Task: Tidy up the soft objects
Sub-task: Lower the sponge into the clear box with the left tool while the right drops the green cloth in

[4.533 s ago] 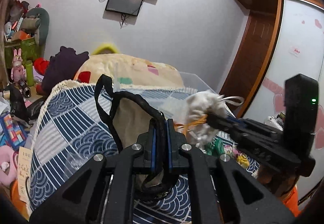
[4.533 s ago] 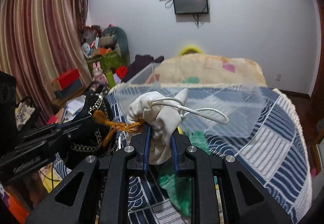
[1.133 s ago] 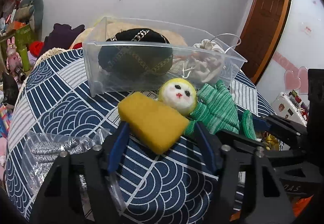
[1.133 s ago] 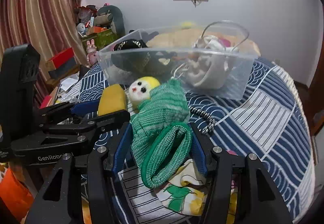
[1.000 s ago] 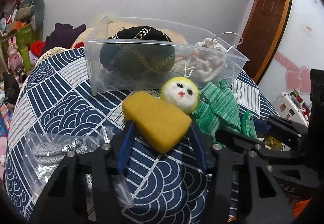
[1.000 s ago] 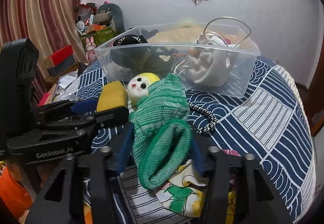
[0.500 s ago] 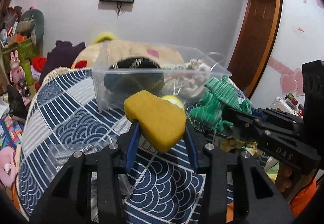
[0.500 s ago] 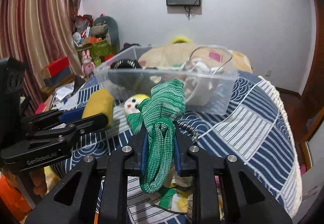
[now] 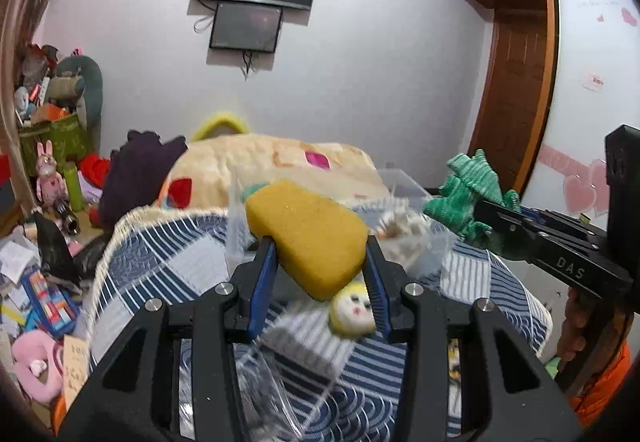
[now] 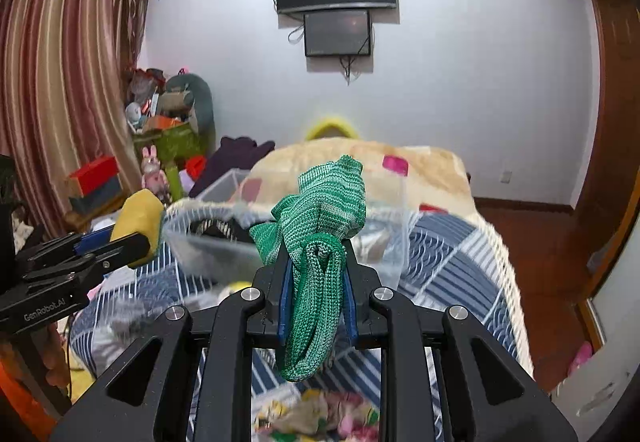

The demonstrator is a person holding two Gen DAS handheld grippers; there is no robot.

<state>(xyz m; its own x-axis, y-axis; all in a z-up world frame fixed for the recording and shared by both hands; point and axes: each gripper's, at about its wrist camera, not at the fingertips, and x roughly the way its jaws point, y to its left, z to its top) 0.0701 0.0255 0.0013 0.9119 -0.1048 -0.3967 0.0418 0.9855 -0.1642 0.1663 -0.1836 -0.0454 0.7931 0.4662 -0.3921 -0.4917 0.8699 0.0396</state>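
Observation:
My left gripper (image 9: 319,262) is shut on a yellow sponge (image 9: 306,236) and holds it raised above the bed. My right gripper (image 10: 316,266) is shut on a green knitted cloth (image 10: 318,242), also raised; the cloth shows at the right of the left wrist view (image 9: 466,198). The sponge shows at the left of the right wrist view (image 10: 138,220). A clear plastic bin (image 10: 394,242) stands on the blue patterned bedspread (image 10: 460,242) beyond both grippers, with a black bag and a white pouch (image 9: 404,228) inside, blurred. A small yellow doll head (image 9: 352,310) lies on the bedspread below the sponge.
A crinkled clear plastic bag (image 9: 260,386) lies on the bedspread near the left gripper. Floral cloth (image 10: 320,416) lies under the right gripper. A beige blanket (image 9: 280,162) is piled behind the bin. Toys and boxes (image 10: 160,138) clutter the left wall by the curtain.
Both grippers closed on the sponge and the green cloth, then lifted them off the bedspread. The bin now sits lower in both views. The doll head stayed on the bed.

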